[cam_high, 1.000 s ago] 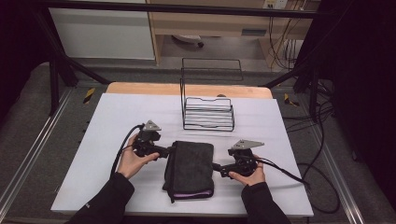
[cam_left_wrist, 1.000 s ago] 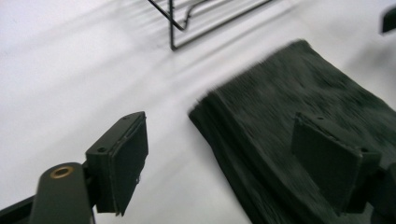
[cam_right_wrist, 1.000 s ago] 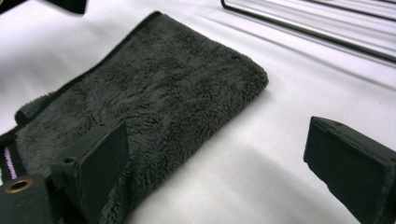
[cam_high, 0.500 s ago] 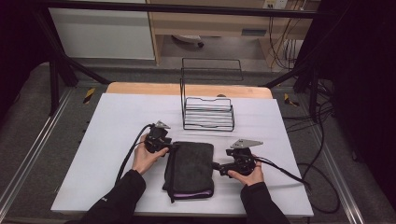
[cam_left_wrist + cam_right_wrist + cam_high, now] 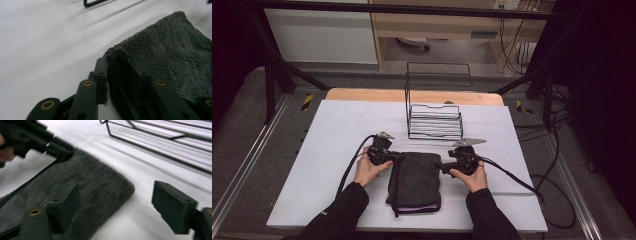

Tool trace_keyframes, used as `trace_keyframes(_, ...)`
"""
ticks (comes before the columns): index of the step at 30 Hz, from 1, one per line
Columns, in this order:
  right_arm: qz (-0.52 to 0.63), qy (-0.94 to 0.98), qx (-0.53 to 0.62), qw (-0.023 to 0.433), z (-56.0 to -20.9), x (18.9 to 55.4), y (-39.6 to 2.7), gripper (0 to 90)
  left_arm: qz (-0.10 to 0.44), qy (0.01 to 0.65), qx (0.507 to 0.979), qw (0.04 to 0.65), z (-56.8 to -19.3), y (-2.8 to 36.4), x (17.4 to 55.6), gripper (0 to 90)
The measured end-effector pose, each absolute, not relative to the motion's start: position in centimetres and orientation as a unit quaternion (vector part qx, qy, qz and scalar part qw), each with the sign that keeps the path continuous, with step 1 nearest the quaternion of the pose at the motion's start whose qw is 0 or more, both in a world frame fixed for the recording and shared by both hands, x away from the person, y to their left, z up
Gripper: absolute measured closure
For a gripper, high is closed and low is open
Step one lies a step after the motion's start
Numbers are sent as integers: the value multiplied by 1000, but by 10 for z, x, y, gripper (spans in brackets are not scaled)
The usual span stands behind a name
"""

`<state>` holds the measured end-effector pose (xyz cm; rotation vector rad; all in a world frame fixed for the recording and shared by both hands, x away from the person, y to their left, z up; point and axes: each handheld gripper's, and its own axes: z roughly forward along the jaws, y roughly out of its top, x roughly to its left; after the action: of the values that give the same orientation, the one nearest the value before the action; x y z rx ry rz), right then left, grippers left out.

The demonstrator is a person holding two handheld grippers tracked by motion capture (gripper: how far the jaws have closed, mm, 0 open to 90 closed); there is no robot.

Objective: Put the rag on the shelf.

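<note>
A dark grey folded towel (image 5: 416, 176) with a purple hem lies on the white table (image 5: 337, 135). My left gripper (image 5: 400, 156) is at its far left corner. In the left gripper view the jaws have just been closing, and the left gripper (image 5: 118, 63) now pinches the towel (image 5: 170, 57) edge between its pads. My right gripper (image 5: 440, 165) sits at the towel's right edge. Its jaws have narrowed a little but the right gripper (image 5: 115, 192) still stands wide, one jaw over the towel (image 5: 95, 182) corner and the other over bare table.
A black wire rack (image 5: 434, 120) stands just beyond the towel, and its base wires (image 5: 162, 140) run close ahead of the right gripper. Cables trail from both grippers across the table. The wooden table edge (image 5: 362, 95) lies at the back.
The left gripper slid right and down onto the towel's far left corner and closed on it. The right gripper moved left to the towel's right edge.
</note>
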<state>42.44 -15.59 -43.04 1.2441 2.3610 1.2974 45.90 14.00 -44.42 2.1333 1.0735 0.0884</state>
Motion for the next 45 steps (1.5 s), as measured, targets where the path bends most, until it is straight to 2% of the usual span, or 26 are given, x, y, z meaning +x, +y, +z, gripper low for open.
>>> trace_keyframes(7,409,794,441,85,-449,448,-147,402,31,418,831,367,-444,140,459,730)
trace_keyframes(13,408,796,442,65,-454,449,-146,515,39,417,833,361,-443,138,458,738)
trace_keyframes(15,410,795,443,57,-454,448,-145,584,40,418,833,361,-443,137,457,741)
trace_keyframes(25,410,789,457,37,-454,446,-145,680,46,413,836,359,-442,136,456,756)
trace_keyframes(30,411,788,458,25,-452,445,-145,788,50,408,838,359,-441,136,454,771)
trace_keyframes(45,445,774,449,32,-431,437,-151,820,49,403,820,403,-417,144,446,798)
